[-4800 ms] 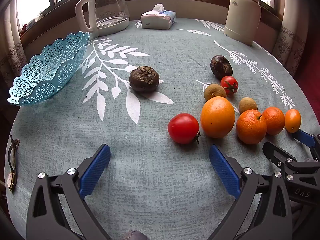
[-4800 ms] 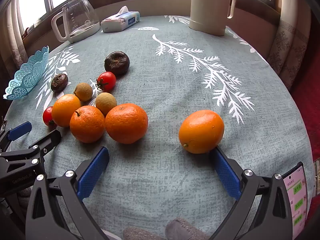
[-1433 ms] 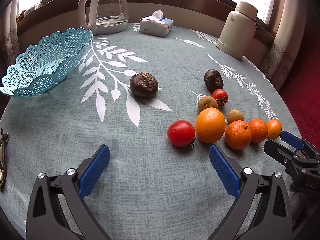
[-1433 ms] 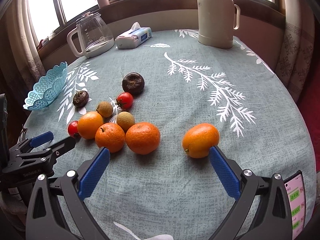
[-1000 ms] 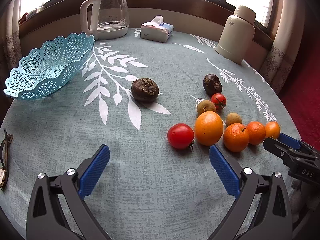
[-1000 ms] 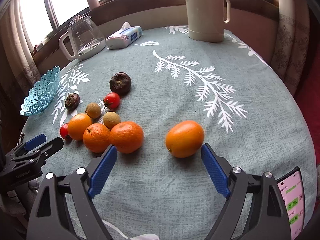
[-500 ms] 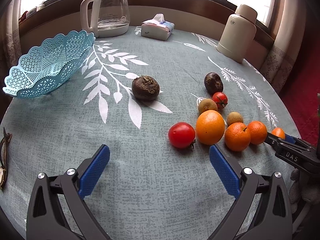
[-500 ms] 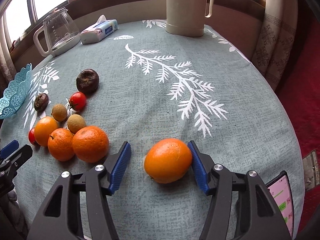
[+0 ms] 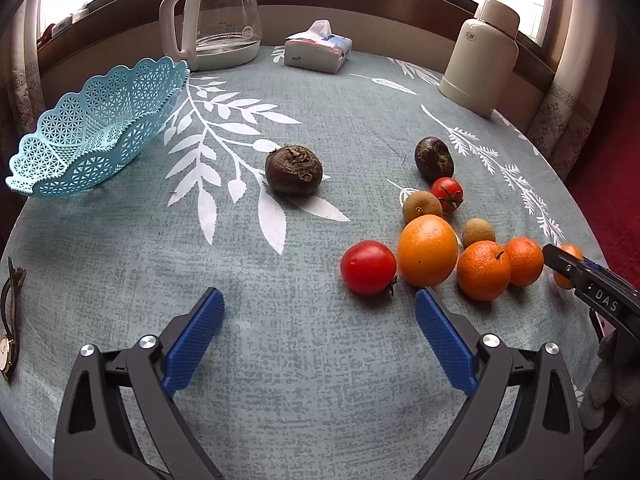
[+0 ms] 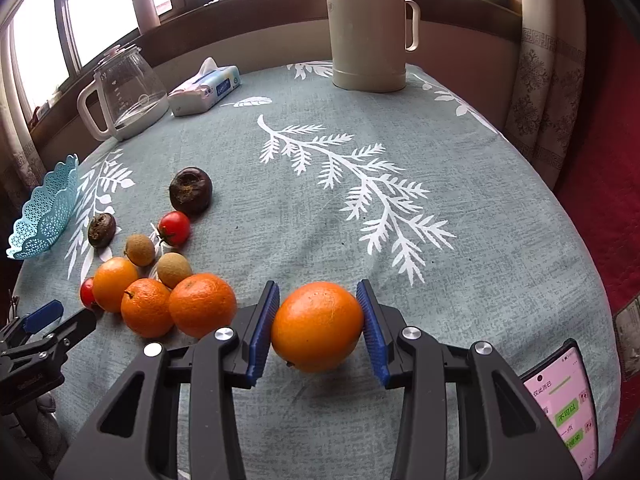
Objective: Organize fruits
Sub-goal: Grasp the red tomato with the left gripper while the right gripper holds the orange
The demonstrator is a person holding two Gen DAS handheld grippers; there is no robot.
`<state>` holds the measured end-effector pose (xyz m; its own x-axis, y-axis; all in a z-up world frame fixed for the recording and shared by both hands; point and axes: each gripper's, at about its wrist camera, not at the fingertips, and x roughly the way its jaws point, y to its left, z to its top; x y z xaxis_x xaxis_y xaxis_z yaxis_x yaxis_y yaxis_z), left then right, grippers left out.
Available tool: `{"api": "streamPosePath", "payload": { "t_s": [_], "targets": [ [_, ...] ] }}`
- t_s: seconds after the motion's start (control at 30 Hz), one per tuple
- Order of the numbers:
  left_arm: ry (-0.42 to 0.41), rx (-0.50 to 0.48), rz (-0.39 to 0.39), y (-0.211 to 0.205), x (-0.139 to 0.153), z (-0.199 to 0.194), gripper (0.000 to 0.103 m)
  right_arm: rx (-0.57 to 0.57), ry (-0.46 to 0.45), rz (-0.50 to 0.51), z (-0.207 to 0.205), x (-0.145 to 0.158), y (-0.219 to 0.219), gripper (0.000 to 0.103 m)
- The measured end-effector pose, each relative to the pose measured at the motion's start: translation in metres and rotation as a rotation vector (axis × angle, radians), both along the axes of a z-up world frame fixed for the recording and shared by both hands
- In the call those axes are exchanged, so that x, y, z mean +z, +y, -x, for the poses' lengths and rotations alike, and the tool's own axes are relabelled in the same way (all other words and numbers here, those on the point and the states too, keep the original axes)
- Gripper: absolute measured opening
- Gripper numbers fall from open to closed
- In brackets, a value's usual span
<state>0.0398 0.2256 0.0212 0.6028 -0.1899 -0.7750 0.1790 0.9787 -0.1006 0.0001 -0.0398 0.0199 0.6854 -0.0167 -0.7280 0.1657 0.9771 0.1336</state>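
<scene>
Tablecloth, grey-green, by windows. Near my basket I count four oranges, maybe; two tomatoes. Right gripper clamps one orange; left gripper gapes.

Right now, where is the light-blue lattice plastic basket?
The light-blue lattice plastic basket sits at the table's far-left edge in the left wrist view, in front of the glass kettle, apart from the fruit.

Soft daylight from blown-out windows; sharp focus, faint shadows, fisheye bending and dark corners.
</scene>
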Motion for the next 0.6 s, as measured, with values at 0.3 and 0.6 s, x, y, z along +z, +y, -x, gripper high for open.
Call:
{"api": "streamPosePath", "payload": {
  "t_s": [0.3,0.6],
  "targets": [
    [0.008,-0.023,-0.06,-0.012,0.001,-0.005,0.089,0.035,-0.002,-0.042,0.0,-0.005,0.006,0.041],
    [0.003,-0.071,-0.081,-0.027,0.002,-0.013,0.069,0.042,0.008,-0.066,-0.001,-0.009,0.003,0.041]
  ]
}}
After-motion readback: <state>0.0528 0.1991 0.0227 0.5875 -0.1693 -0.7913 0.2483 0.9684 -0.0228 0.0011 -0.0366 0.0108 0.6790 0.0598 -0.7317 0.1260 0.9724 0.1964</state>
